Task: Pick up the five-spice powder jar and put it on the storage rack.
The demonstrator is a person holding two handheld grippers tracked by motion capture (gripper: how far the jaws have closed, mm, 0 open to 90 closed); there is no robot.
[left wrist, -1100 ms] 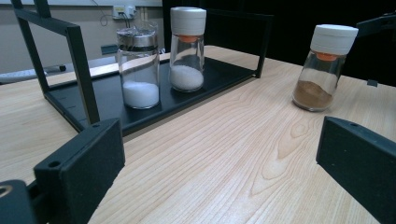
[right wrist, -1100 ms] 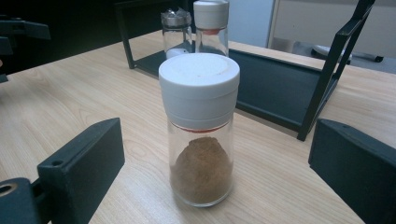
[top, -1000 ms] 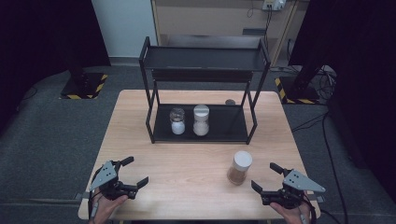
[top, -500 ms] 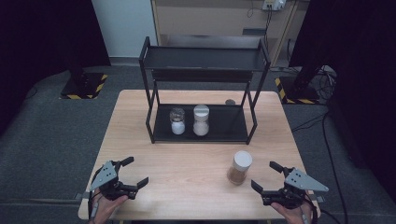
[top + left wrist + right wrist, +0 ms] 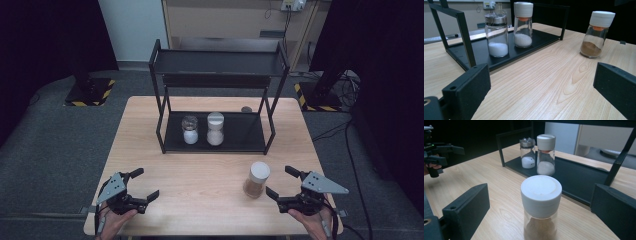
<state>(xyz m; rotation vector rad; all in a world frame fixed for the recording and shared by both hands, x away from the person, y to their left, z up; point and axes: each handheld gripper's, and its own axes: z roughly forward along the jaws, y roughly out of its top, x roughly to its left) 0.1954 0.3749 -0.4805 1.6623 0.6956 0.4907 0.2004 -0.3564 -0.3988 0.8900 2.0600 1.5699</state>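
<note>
Nothing much has moved since the earlier frames: both hands sit at the near desk edge as before, right tongs (image 5: 279,191) maybe a hair closer to the brown spice jar (image 5: 257,179).

Progress: early. Two jars already stand on the rack's bottom shelf (image 5: 247,132), the glass shaker with metal cap (image 5: 190,129) left of the white-capped jar (image 5: 215,128), just beside each other. Brown spice jar is upright on the desk (image 5: 200,170), in front of the rack, off its right front leg, not yet gripped. Likely left: grab it, lift, set it on the shelf beside the other two.

Right tongs: wide open, empty, jaws either side of the jar's line but short of it, no contact; right gripper view has the jar (image 5: 541,205) centred between the jaws.

Left tongs (image 5: 144,186): wide open, empty, touching nothing, well left of the jar.
</note>
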